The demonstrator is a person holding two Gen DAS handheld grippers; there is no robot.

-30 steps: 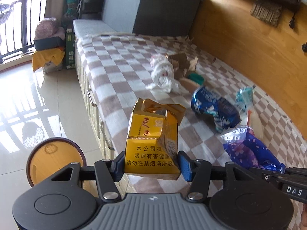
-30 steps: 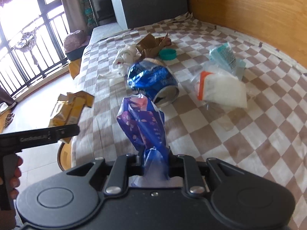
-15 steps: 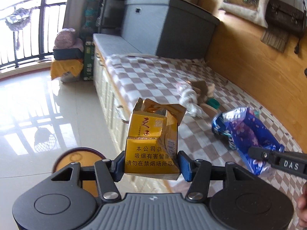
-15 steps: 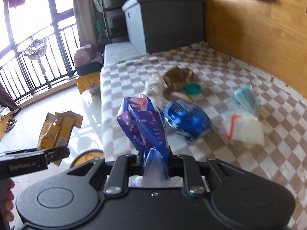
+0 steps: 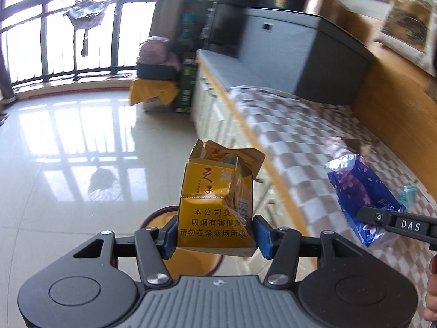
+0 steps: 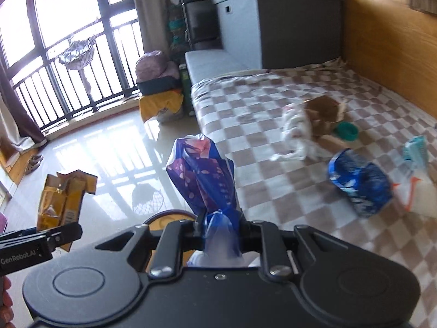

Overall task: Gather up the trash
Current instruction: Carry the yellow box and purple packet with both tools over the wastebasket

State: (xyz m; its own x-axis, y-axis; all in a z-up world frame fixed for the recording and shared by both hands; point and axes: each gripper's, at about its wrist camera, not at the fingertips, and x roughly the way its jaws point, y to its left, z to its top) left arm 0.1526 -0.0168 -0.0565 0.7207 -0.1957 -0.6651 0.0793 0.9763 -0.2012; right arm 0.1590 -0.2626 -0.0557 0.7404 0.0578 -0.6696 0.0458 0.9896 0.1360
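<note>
The crumpled yellow cardboard cigarette pack, its top torn open, stands upright between the blue pads of the left gripper, which press on both of its sides. Just below and behind the pack, partly hidden by it, is the round dark-rimmed bin with an orange inside, standing on the glossy pale tiled floor.

To the right of this gripper, the right gripper is nearly closed, pinching the bunched neck of a crinkled blue plastic wrapper printed with pink blossoms; the wrapper stands up from between its fingers, and its lower end pokes out behind them. From the right wrist, a sliver of the bin's rim shows just left of the wrapper, and the yellow pack is off to the left, over the floor.

Ahead and to the right of the right gripper lies the brown-and-white checked blanket on the low bed. On it, well apart from both grippers, are a crushed blue foil bag, a white knotted plastic bag, a brown paper scrap, a round teal lid, a pale teal packet and a clear bag with orange trim.

Beyond the bed stands a grey storage chest.
</note>
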